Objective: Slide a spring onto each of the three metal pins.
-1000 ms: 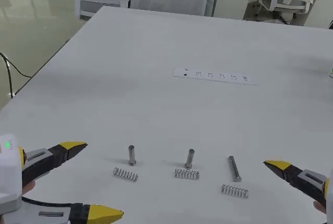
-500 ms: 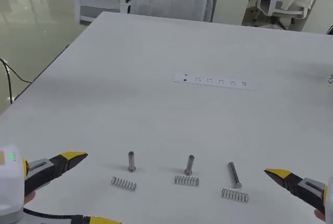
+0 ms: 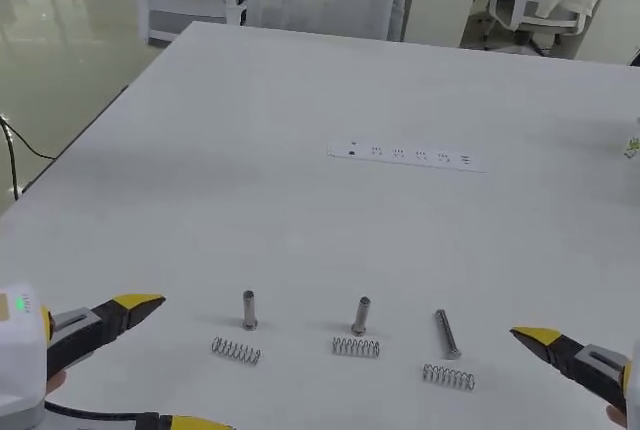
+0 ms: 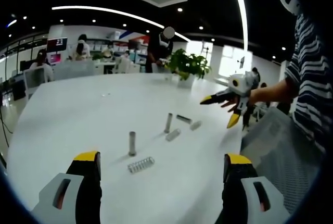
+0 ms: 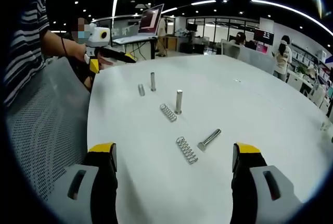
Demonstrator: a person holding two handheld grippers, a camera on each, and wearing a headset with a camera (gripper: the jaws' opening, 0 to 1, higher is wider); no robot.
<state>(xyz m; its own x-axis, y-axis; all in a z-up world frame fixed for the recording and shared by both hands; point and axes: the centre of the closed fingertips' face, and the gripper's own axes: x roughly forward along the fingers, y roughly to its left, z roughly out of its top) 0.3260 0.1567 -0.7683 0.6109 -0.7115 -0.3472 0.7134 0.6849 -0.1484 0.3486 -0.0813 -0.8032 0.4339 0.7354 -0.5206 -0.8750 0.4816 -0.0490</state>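
The yellow-tipped fingers [image 4: 87,157] of the left gripper [image 4: 163,159] stand wide apart and hold nothing. Those of the right gripper [image 5: 175,148] are spread just as wide, also with nothing between them. In the head view the left gripper sits at 8 o'clock and the right gripper at 4 o'clock, both over the white table [image 3: 300,100] and apart from the parts.

Between the two grippers runs a row of three metal pins. The left pin [image 3: 249,310] and the middle pin [image 3: 362,316] stand upright. The right pin [image 3: 446,335] lies on its side, as the right gripper view shows clearly. A loose spring lies flat on the table at about 6 o'clock of each pin: the left spring [image 3: 236,351], the middle spring [image 3: 356,348] and the right spring [image 3: 448,377]. Each is just beside its pin and none is threaded on.

At 12 o'clock of the middle pin, well apart from it, a white power strip [image 3: 407,156] lies on the table. Grey office chairs [image 3: 320,0] stand beyond the far edge.
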